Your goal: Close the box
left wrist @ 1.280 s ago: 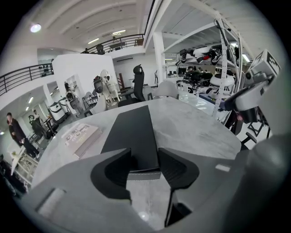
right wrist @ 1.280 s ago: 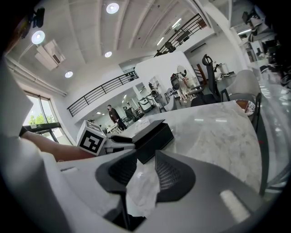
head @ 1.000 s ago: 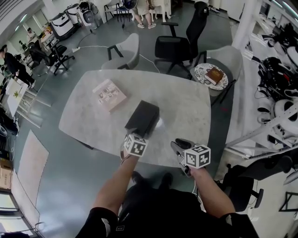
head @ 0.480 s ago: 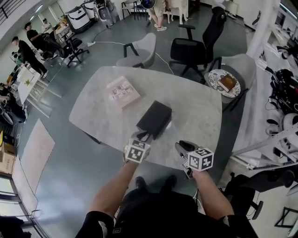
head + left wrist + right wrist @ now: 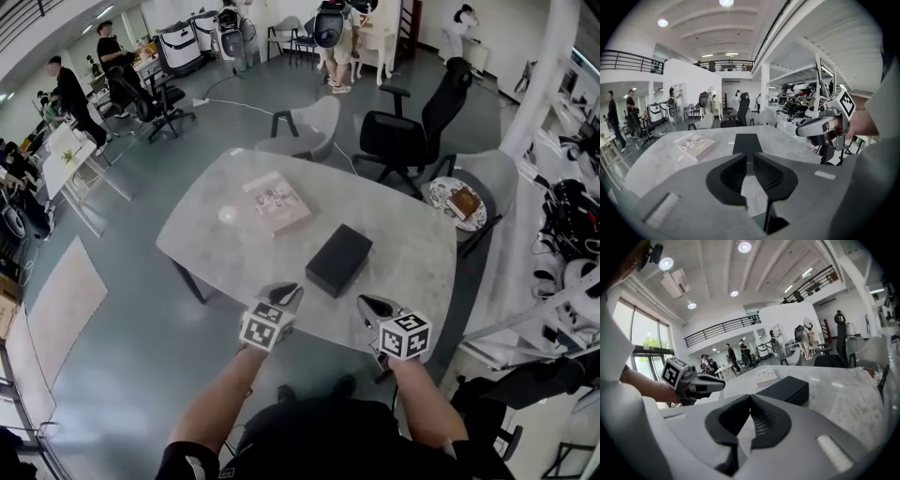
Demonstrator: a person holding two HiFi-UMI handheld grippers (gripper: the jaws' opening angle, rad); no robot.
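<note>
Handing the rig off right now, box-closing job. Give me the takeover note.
Left gripper: jaws closing, nothing between them, at the table's near edge.
Right gripper: shut, empty, beside it.
Black box: mid-table, ahead of both, touched by neither; lid flat, looks closed.
Done: closing, apparently.
Left: confirm the lid sits flush all round.

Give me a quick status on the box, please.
Left claw closing, empty; right claw shut, empty. Black rectangular box closed on pale marble table, untouched. Nothing in the way.
</note>
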